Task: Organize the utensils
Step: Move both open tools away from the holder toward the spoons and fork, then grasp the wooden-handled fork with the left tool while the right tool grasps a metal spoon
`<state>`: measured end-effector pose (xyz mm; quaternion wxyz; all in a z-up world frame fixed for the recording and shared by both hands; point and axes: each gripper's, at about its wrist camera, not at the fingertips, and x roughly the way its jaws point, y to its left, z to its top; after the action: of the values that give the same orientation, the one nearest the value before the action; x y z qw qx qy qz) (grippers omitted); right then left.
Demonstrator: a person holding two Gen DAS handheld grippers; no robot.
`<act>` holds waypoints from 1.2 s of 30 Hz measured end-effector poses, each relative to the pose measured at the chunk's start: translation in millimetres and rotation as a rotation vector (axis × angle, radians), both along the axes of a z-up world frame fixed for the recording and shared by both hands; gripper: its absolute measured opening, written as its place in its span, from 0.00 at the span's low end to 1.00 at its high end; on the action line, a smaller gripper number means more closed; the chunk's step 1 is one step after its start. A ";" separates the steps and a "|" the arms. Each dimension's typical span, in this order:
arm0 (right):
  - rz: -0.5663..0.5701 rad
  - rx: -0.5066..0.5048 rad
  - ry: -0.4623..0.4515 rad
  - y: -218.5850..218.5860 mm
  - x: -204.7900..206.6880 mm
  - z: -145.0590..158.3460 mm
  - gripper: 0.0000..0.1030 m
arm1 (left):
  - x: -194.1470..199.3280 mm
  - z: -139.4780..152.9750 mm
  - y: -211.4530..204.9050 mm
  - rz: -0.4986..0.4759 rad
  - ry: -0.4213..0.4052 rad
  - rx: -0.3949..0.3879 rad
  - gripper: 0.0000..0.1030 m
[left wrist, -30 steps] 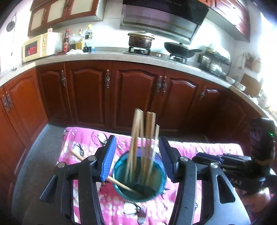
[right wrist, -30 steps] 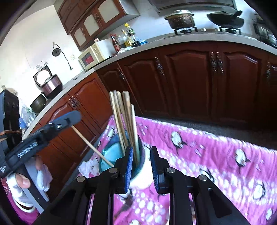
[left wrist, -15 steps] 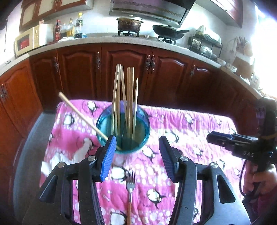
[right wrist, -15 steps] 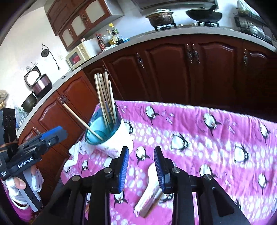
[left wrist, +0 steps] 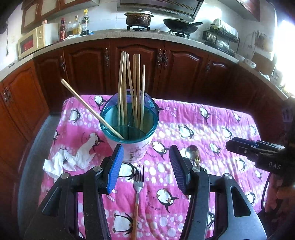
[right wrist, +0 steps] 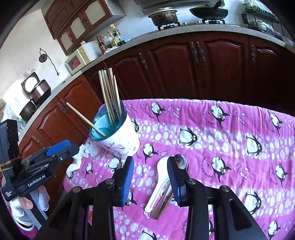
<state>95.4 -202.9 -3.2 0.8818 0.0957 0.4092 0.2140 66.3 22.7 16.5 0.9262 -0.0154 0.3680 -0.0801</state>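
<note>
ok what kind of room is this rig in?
A home kitchen, most likely: a gas stove with a lidded pot and a wok, a microwave on the counter, and wooden cabinets below it.

The fork (left wrist: 138,181) runs off the left-wrist view's bottom edge – its handle end is cut off. The right gripper's finger (right wrist: 175,181) covers part of the white spoon (right wrist: 159,181) and most of the metal spoon (right wrist: 180,160) (only its bowl shows). Chopstick (left wrist: 129,88) tips sink unseen into the cup (left wrist: 129,147).
</note>
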 end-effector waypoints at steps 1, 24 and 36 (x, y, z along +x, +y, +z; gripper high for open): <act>0.000 -0.004 0.002 0.7 -1.2 -1.2 0.35 | -0.2 -1.4 -0.1 0.001 0.002 0.003 0.50; -0.031 -0.053 0.026 8.7 -30.6 -16.6 0.40 | -12.1 -23.8 -9.8 0.036 0.036 0.041 0.50; -0.073 -0.043 0.058 -1.5 -41.9 -29.1 0.40 | -17.5 -30.6 -15.1 0.034 0.038 0.050 0.50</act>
<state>53.5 -204.4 -32.3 0.8786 0.0980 0.4354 0.1699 48.8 7.6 -14.2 0.9204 0.0002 0.3870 -0.0550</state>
